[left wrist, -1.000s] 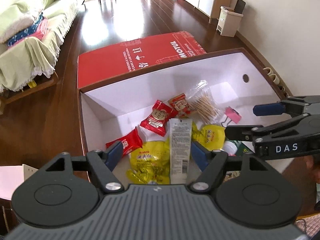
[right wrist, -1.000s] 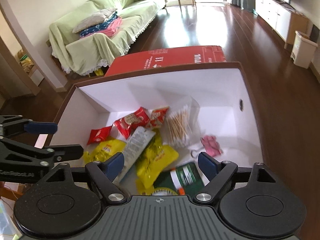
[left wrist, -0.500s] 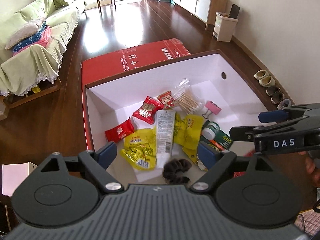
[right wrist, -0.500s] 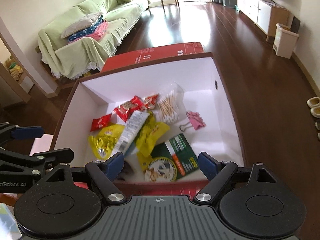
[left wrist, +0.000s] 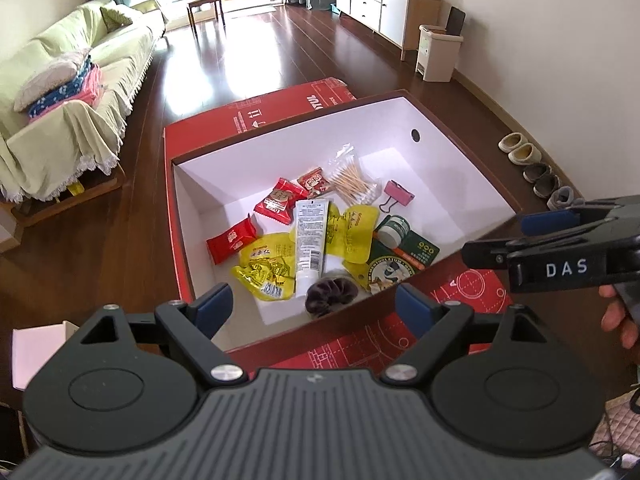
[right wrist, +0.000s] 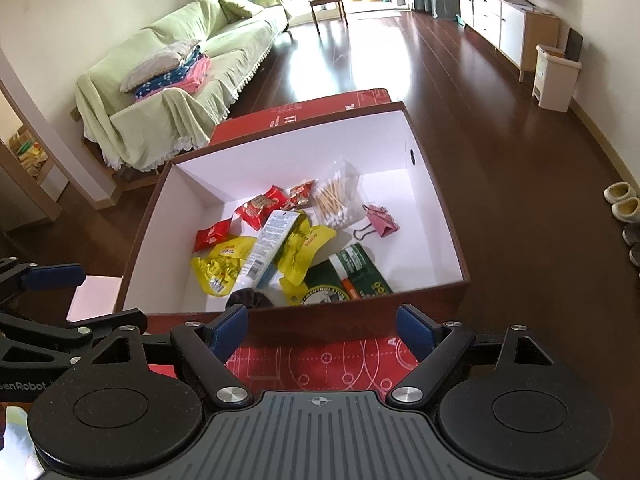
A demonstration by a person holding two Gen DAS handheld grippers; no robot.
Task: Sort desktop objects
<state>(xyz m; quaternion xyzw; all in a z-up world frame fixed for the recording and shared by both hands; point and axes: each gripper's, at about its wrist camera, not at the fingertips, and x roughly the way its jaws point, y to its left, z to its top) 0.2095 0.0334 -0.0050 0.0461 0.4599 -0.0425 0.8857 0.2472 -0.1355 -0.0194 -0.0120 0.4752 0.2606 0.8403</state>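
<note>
Both grippers, left gripper (left wrist: pixel 312 304) and right gripper (right wrist: pixel 320 330), have drawn back from the box (right wrist: pixel 436 200); we hold them spread and empty. Snack packets (left wrist: pixel 276 202), tube (left wrist: pixel 310 236) and binder clip (left wrist: pixel 398 196) lie piled toward its near-left corner, so sorting looks nearly finished.

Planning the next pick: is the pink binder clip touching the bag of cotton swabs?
Apart. The right wrist view shows white box floor between the pink binder clip and the bag of cotton swabs.

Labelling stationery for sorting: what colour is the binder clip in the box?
Pink, with black wire handles; the binder clip shows best in the right wrist view.
</note>
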